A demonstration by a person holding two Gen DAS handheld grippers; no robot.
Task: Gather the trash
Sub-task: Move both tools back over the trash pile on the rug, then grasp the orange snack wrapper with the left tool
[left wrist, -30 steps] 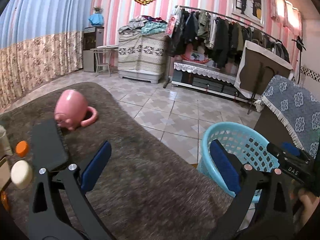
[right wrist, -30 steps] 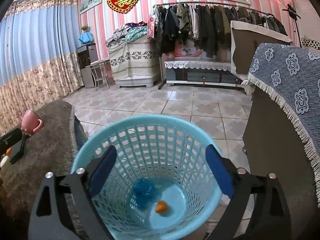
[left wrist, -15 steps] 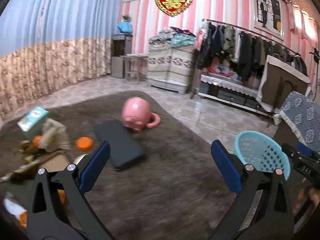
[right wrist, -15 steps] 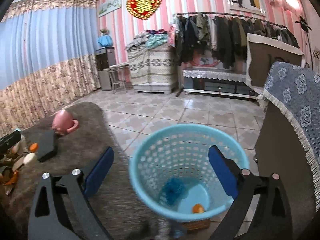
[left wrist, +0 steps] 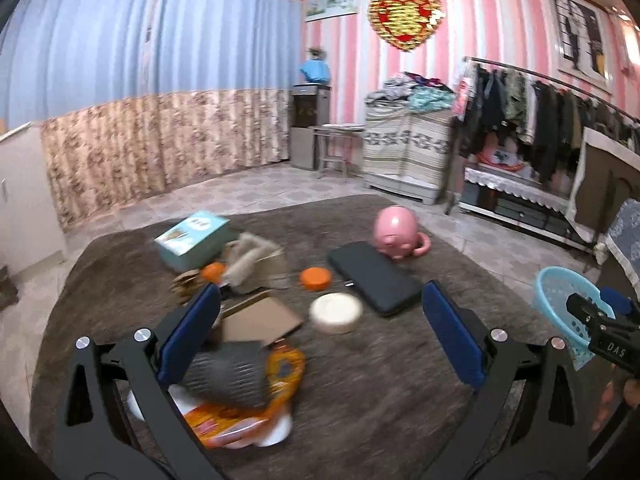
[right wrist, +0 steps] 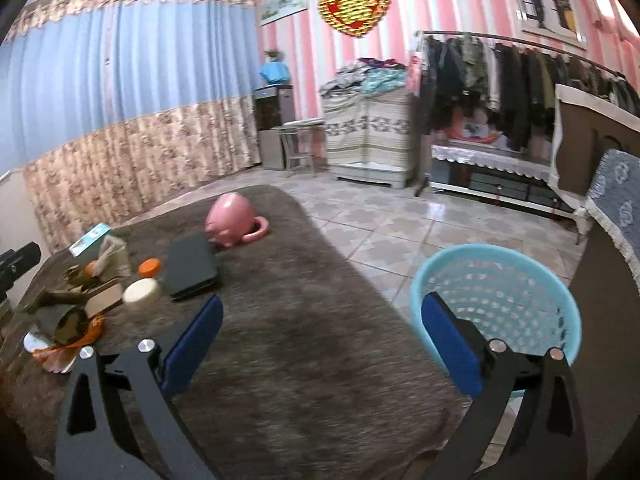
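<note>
A heap of trash lies on the brown furry tabletop (left wrist: pixel 380 380): an orange wrapper (left wrist: pixel 248 412), a grey crumpled piece (left wrist: pixel 228 372), a cardboard scrap (left wrist: pixel 260 318), a white round lid (left wrist: pixel 336 313), an orange cap (left wrist: pixel 316 279) and crumpled beige paper (left wrist: pixel 256 260). My left gripper (left wrist: pixel 320 320) hangs open above this heap, holding nothing. The light blue basket (right wrist: pixel 500 288) stands on the floor off the table's right edge. My right gripper (right wrist: pixel 322 320) is over the table's near right part, left of the basket; its jaws are opening with nothing between them.
A teal box (left wrist: pixel 192 238), a black flat case (left wrist: pixel 374 276) and an overturned pink mug (left wrist: pixel 396 232) also lie on the table. A cloth-draped cabinet (right wrist: pixel 616 200) stands right of the basket. Tiled floor (right wrist: pixel 380 220) and a clothes rack (right wrist: pixel 500 72) lie beyond.
Both views have swung left, from the basket toward the trash heap. The right gripper has drawn back from above the basket to over the table. Both stay empty.
</note>
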